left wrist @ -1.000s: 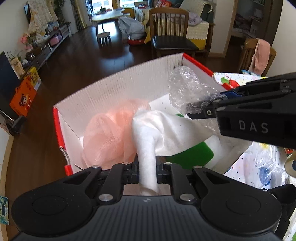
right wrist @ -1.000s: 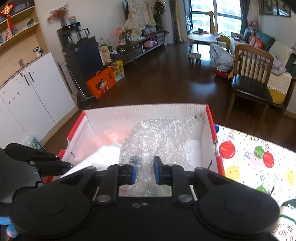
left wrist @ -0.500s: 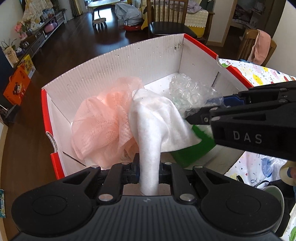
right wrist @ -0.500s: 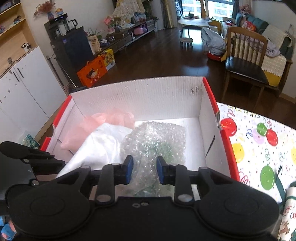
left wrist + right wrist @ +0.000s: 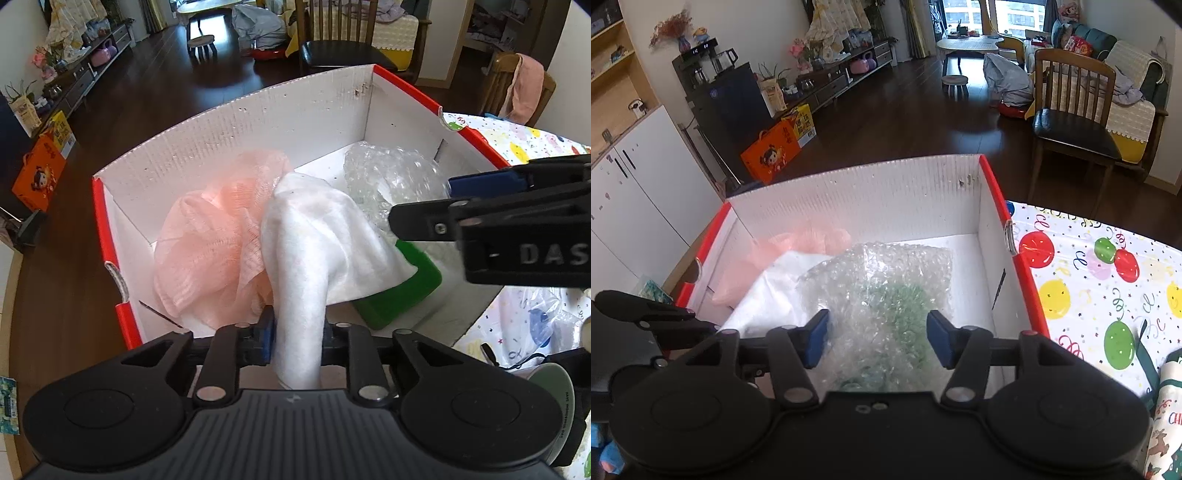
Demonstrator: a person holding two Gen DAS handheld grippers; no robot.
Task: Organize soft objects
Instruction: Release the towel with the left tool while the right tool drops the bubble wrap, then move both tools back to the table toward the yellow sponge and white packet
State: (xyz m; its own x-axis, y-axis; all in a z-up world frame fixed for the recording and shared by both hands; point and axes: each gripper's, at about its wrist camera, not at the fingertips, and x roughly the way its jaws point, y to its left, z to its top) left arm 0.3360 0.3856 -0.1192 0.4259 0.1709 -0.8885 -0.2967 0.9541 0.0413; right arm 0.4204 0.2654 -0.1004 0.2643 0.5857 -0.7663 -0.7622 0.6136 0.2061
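A white cardboard box with red rims (image 5: 258, 122) (image 5: 886, 192) holds a pink mesh pouf (image 5: 218, 236) (image 5: 798, 240), a green sponge (image 5: 402, 291) and a sheet of bubble wrap (image 5: 391, 184) (image 5: 886, 291). My left gripper (image 5: 297, 338) is shut on a white cloth (image 5: 314, 243) that drapes into the box over the pouf and sponge; the cloth also shows in the right wrist view (image 5: 775, 288). My right gripper (image 5: 877, 338) is open just above the bubble wrap, which lies loose in the box. The right gripper shows from the side in the left wrist view (image 5: 491, 218).
The box stands at the edge of a table with a balloon-print cloth (image 5: 1108, 280). A crumpled plastic bag (image 5: 535, 325) and a green-rimmed bowl (image 5: 554, 391) lie at the right. Wooden chairs (image 5: 1075, 118) and dark floor lie beyond.
My right gripper has opened and let the bubble wrap drop into the box. My left gripper has lowered the white cloth further into the box, still shut on it.
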